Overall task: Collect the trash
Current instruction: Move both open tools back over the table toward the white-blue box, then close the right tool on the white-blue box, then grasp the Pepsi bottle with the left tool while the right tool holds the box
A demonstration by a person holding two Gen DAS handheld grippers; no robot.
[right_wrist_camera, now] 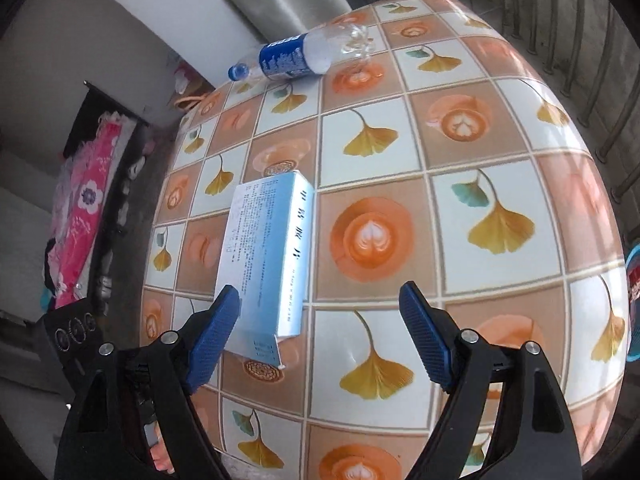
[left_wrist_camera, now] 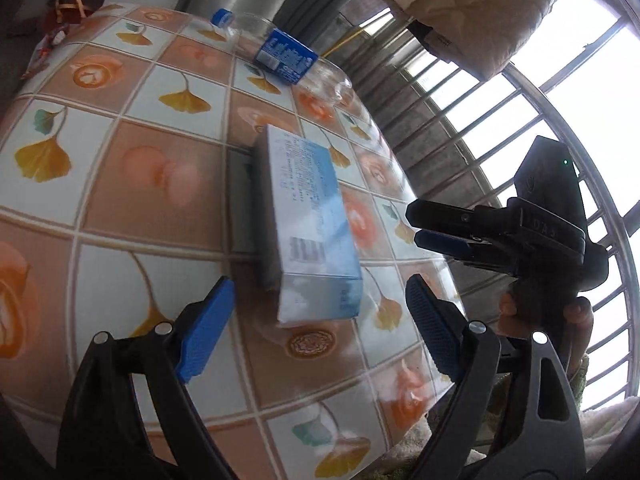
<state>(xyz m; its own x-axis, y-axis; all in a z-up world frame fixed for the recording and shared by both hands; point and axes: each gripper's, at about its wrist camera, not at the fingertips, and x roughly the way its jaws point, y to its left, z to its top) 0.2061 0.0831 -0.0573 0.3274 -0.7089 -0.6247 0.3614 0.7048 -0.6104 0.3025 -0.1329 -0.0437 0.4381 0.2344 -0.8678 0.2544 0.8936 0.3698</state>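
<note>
Both your left gripper and right gripper hang spread and empty. The pale blue cardboard carton lies mid-table; the clear plastic bottle with a blue label sits at the far edge. Carton's probably light and crushable, so pinch its long sides gently.

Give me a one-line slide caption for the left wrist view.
Open left gripper above a light-blue carton on the patterned tablecloth, an empty plastic bottle lying behind.
</note>
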